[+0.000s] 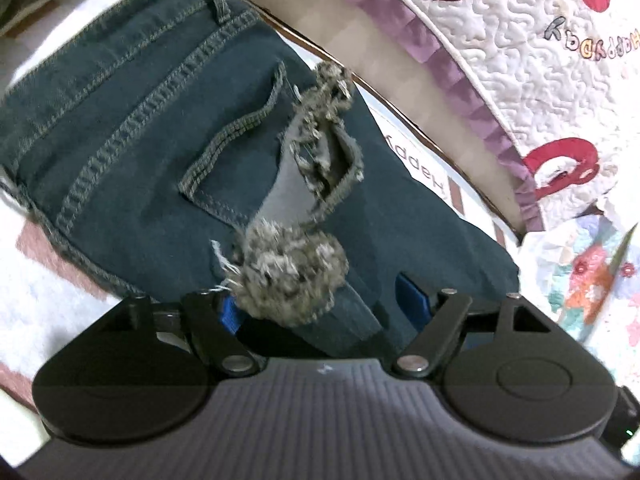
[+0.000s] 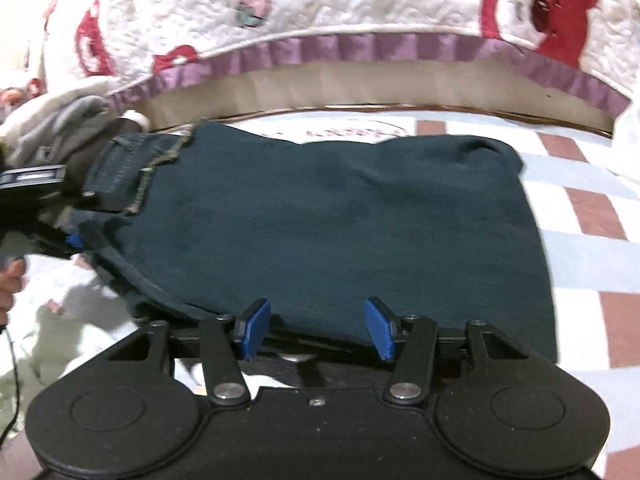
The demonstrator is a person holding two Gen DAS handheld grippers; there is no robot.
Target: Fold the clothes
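Your left tongs sit over the frayed end of the dark denim jeans, blue pads spread wide with a fuzzy tuft of torn threads and a strip of denim lying between them; whether the pads press that cloth cannot be told. From the left wrist you see a stitched pocket, a ripped hole with ragged edges and the seams running toward the waistband. The jeans lie folded on a white and pink checked mat, their far edge near the mat's far edge, where a quilted bedspread with a purple ruffle hangs just beyond. From the right wrist, your left tongs appear at the mat's left side on the waistband end, with a hand below them. Your right tongs rest at the near edge of the folded denim, pads wide apart and gripping nothing, the cloth's near hem lying just between them.
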